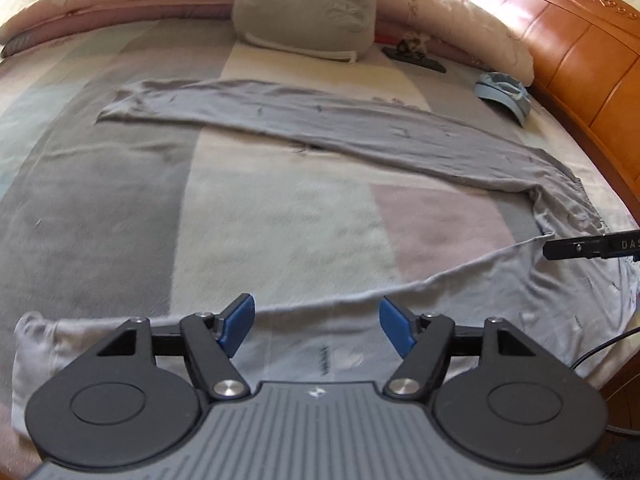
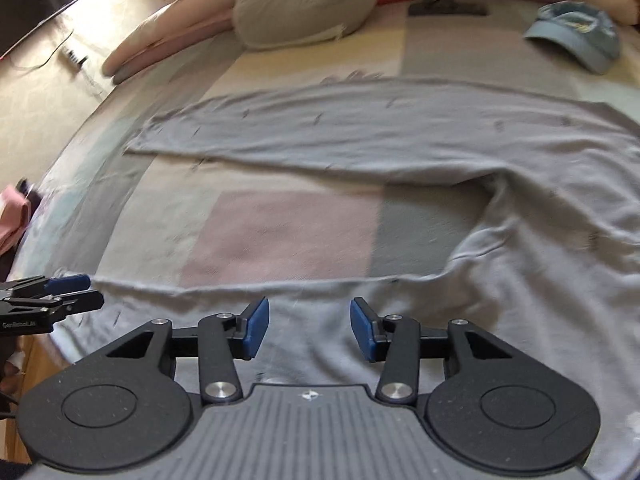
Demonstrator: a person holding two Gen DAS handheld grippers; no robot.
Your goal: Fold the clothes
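Grey long trousers (image 1: 360, 124) lie spread in a V on the patchwork bed cover (image 1: 280, 220). One leg runs across the far side, and the other leg (image 1: 320, 344) lies along the near edge. My left gripper (image 1: 316, 312) hovers over the near leg with its blue pads apart and nothing between them. In the right wrist view, my right gripper (image 2: 310, 312) is open above the same near leg (image 2: 480, 300), close to where both legs join at the right. The far leg (image 2: 400, 128) lies flat. Each gripper shows in the other's view: the right (image 1: 580, 249) and the left (image 2: 60, 292).
A grey cushion (image 1: 308, 12) and pink bedding (image 1: 460, 16) sit at the far side. A blue cap (image 2: 576, 36) and a dark clip-like object (image 1: 416, 56) lie beyond the trousers. A wooden headboard (image 1: 580, 48) bounds the right. A cable (image 1: 600, 348) hangs by the bed's near right edge.
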